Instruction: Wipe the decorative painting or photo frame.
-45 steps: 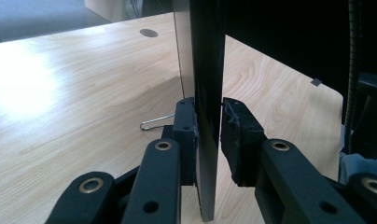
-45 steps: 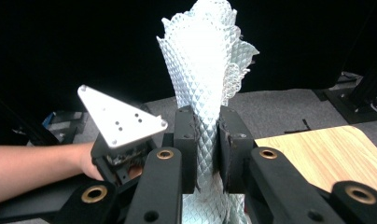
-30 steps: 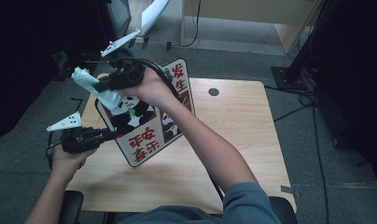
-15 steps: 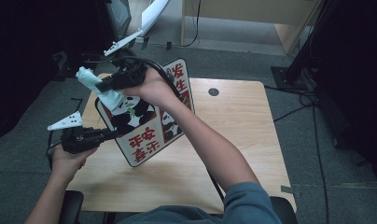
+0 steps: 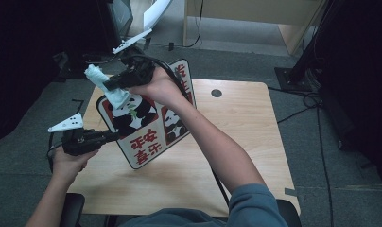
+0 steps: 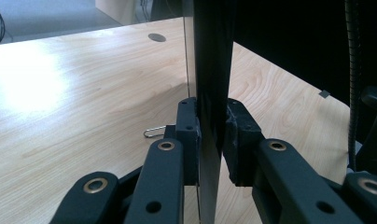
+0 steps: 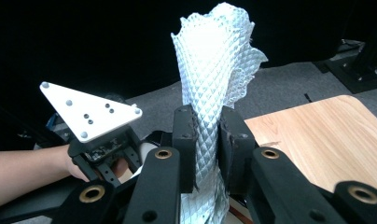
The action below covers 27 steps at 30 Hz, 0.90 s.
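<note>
The left tool (image 5: 111,136) clamps the edge of a panda-printed board (image 5: 146,118) with red characters, tilted above the wooden worktop (image 5: 236,137). The right tool (image 5: 106,85) grips a crumpled, white, diamond-textured cloth (image 7: 219,70) against its upper corner

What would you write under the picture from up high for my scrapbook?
The left tongs hold a panda sign up over the wooden table while the right tongs press a white cloth on it.
</note>
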Each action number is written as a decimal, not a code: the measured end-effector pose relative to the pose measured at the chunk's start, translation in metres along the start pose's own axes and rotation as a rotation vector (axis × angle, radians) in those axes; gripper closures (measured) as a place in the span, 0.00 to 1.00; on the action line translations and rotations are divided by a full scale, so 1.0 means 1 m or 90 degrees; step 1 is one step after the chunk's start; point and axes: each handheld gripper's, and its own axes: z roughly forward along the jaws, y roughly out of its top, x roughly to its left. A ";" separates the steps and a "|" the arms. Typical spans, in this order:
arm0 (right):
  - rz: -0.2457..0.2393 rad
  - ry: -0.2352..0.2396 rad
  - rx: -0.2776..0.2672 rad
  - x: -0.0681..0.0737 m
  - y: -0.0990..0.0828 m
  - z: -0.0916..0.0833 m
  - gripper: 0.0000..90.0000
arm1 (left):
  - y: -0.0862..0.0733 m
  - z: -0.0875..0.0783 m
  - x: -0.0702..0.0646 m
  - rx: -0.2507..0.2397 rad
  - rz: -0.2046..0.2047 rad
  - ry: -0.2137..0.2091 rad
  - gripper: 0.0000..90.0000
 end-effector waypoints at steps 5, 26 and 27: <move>0.001 -0.008 0.001 -0.002 -0.001 -0.003 0.88 | 0.000 0.000 0.000 -0.001 0.000 0.001 0.87; -0.019 0.005 -0.019 -0.022 -0.010 -0.018 0.88 | 0.000 0.000 0.000 0.000 0.001 0.000 0.87; -0.020 0.005 -0.019 -0.023 -0.010 -0.019 0.88 | 0.000 0.000 0.000 0.001 0.000 -0.001 0.87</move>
